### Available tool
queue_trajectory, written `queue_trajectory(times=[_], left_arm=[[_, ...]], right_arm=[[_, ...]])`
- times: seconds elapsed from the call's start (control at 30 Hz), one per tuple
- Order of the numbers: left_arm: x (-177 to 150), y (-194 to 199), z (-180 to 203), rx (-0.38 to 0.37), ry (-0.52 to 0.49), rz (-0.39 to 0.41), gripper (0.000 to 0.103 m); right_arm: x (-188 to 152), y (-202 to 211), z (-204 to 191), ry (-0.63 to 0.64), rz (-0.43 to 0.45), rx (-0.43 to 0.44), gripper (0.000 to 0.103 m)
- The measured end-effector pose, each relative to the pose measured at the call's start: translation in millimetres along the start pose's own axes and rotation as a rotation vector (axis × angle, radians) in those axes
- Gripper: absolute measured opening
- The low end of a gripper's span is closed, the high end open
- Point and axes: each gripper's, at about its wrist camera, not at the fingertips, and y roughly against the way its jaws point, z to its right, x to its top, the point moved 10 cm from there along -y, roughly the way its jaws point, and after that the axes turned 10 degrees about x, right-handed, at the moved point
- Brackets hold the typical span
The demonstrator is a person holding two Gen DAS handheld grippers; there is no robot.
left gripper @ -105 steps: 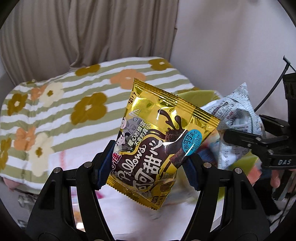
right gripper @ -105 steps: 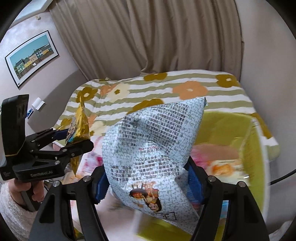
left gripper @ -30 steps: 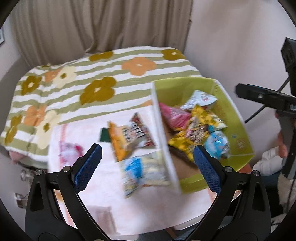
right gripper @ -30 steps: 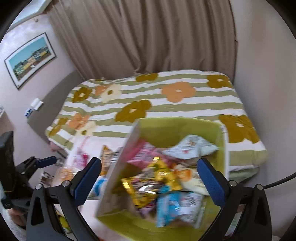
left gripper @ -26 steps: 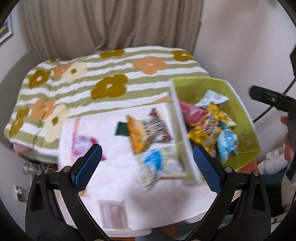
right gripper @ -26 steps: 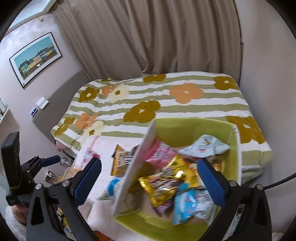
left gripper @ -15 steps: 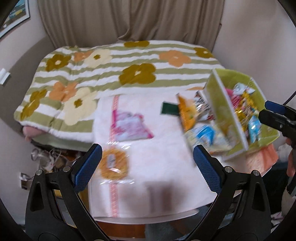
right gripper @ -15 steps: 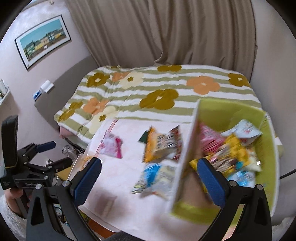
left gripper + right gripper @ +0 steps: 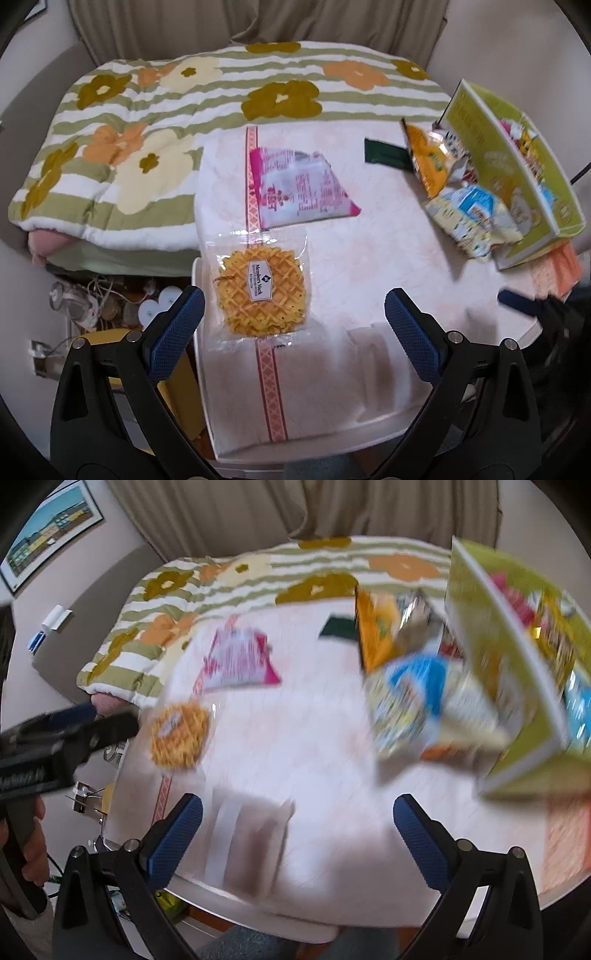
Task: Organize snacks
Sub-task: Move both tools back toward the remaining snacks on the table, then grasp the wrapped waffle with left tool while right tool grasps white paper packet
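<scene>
Waffle cookie packet (image 9: 260, 291) lies flat on the worktop (image 9: 362, 266), between the left gripper (image 9: 293, 325) fingers and nearer the left pad, just ahead of the tips. Pink packet (image 9: 295, 188) sits beyond it, edges touching or overlapping. Left fingers are spread wide and hold nothing; right gripper (image 9: 297, 830) is likewise spread and empty.

Judged step: between picks, lining up on the waffle packet. Next move calls for dropping onto it, closing across the wrapper, and carrying it right to the green box (image 9: 517, 177).

Left view is sharp: label legible, orange packet (image 9: 430, 158) and blue-white packet (image 9: 472, 218) rest against the box wall. The blurred right view adds the left gripper's body beside the waffle packet and snacks inside the box.
</scene>
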Motion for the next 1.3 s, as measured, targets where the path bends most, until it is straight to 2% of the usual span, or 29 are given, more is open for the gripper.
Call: queue_trajectory(times=[0.17,0.3,0.73,0.87,1.13,1.3], left_arm=[[-8.4,-38.5,11.6,0.092,-0.034,-0.019,0.096],[-14.6,-60.2,15.2,0.109,0.007,-0.064,0.096],[-20.8,-91.4,-8.3,0.226,0.050,-0.121,0.096],[-25.2,-103.0,-7.7,0.222,0.058,-0.163,0.096],[-20.7,-104.4,6.1,0.211,0.015,-0.149,0.096],[-16.2,-111.1,-3.6,0.182,0.054,-0.173,0.096]], right_arm=[[-25.5,-20.9,-7.5,-0.015,-0.015,-0.012,0.103],[-35.7,-27.8,-11.7,-0.009,-0.031,-0.013,0.103],[-42.5,-47.3,-27.6,0.004,-0.070,0.017,0.103],[-44.6,-52.2,-33.6,0.018,-0.079,0.025,0.103],[-45.2,-58.0,-32.9,0.000,-0.082,0.017,0.103],[-43.8,-61.9,-34.7,-0.014,-0.070,0.000,0.103]])
